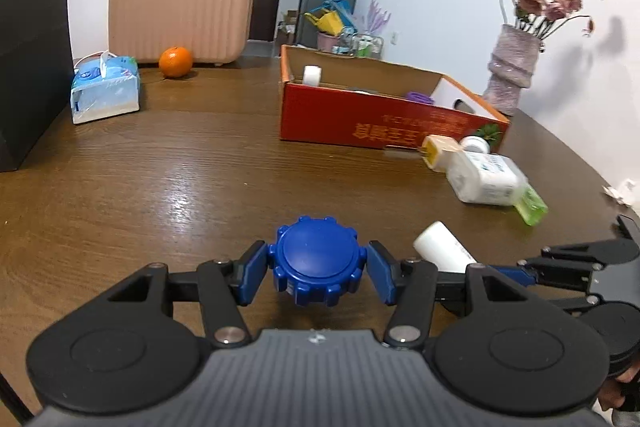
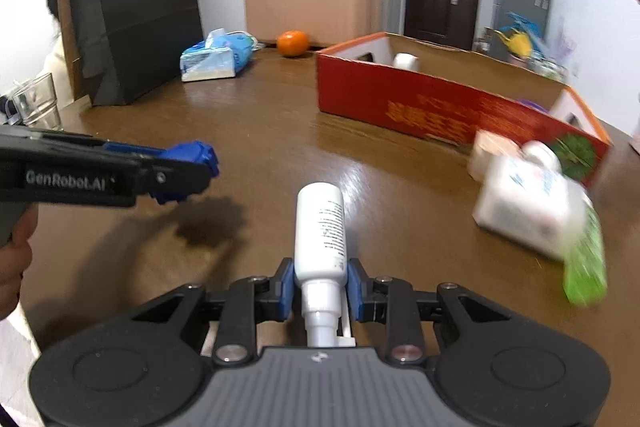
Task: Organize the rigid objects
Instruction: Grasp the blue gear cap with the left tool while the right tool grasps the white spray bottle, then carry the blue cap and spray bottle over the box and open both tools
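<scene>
My left gripper [image 1: 318,267] is shut on a blue ribbed cap [image 1: 317,259] and holds it above the brown table [image 1: 160,179]; the cap also shows in the right wrist view [image 2: 194,157]. My right gripper [image 2: 320,285] is shut on a white pump bottle [image 2: 320,231], its base pointing forward; it also shows in the left wrist view [image 1: 442,245]. A red open cardboard box [image 1: 360,115] stands ahead with a white roll [image 1: 311,75] and a purple thing [image 1: 420,97] inside. A white bottle [image 1: 484,177], a green bottle [image 1: 532,205] and a beige plug adapter [image 1: 438,151] lie by the box.
A pink case [image 1: 182,3], an orange [image 1: 175,62] and a tissue pack [image 1: 106,89] are at the back left. A black paper bag [image 2: 140,11] stands at the left edge. A vase of dried flowers [image 1: 514,71] stands at the back right.
</scene>
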